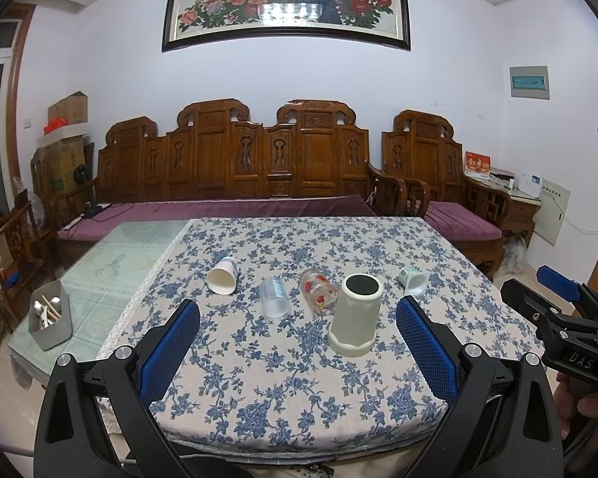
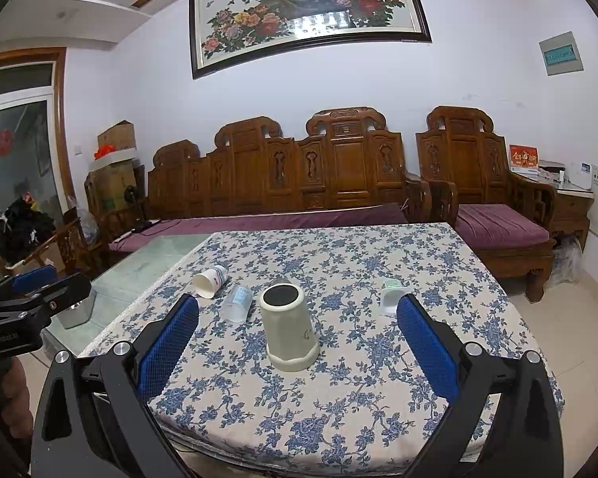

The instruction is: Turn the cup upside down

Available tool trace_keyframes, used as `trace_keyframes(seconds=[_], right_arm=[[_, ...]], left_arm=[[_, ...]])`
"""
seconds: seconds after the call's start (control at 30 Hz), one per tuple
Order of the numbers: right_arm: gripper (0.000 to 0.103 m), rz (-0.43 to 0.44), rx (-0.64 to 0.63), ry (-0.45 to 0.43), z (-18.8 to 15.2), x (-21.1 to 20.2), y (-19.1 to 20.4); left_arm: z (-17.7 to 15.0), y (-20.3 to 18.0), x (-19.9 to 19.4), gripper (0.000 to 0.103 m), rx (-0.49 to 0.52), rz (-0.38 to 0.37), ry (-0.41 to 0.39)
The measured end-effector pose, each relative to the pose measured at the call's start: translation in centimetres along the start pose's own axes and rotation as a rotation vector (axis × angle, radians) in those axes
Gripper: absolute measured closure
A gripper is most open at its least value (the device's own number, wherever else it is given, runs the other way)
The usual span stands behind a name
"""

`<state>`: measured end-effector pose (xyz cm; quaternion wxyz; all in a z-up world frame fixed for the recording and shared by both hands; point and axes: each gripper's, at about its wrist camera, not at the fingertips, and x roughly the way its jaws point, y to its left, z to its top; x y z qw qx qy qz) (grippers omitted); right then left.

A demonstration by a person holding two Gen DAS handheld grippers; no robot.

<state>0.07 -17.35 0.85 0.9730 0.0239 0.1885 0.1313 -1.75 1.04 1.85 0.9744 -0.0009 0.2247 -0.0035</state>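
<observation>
The pale grey-green faceted cup with the flared rim (image 1: 357, 316) stands mouth-down a little right of centre in the left wrist view, its dark round base facing up and its wide rim flat on the blue-flowered cloth of the worktop (image 1: 299, 390). By the look of it, this one already sits inverted. It looks like stiff, smooth plastic or glazed ware, probably light, and I'd guess slippery along its tapered wall; the safest hold seems to be across the middle of the body, pads square on opposite facets, not on the flared rim.

Behind it, four more cups lie on their sides: a clear glass tumbler printed with red flowers (image 1: 319, 291) just to its left, a frosted clear plastic cup (image 1: 274, 298), a white paper cup (image 1: 222, 277) further left, and a small white cup with a green band (image 1: 414, 280) to the right. The glass one is the fragile, rolling kind; the paper one would crush under a hard squeeze.

The left tool (image 1: 298, 342) hangs with its blue pads spread wide, holding nothing. The right tool (image 2: 298, 342) is likewise spread and empty, the upturned cup framed between its pads but well short of them. A grey tub of cutlery (image 1: 51, 320) sits at lower left.
</observation>
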Motion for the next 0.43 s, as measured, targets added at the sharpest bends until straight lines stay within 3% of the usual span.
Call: trace_keyframes(seconds=[0.43], right_arm=[[0.003, 0.001, 0.002, -0.001, 0.01, -0.05, 0.04]], left_arm=[[0.08, -0.12, -0.08, 0.008, 0.0, -0.002, -0.003]])
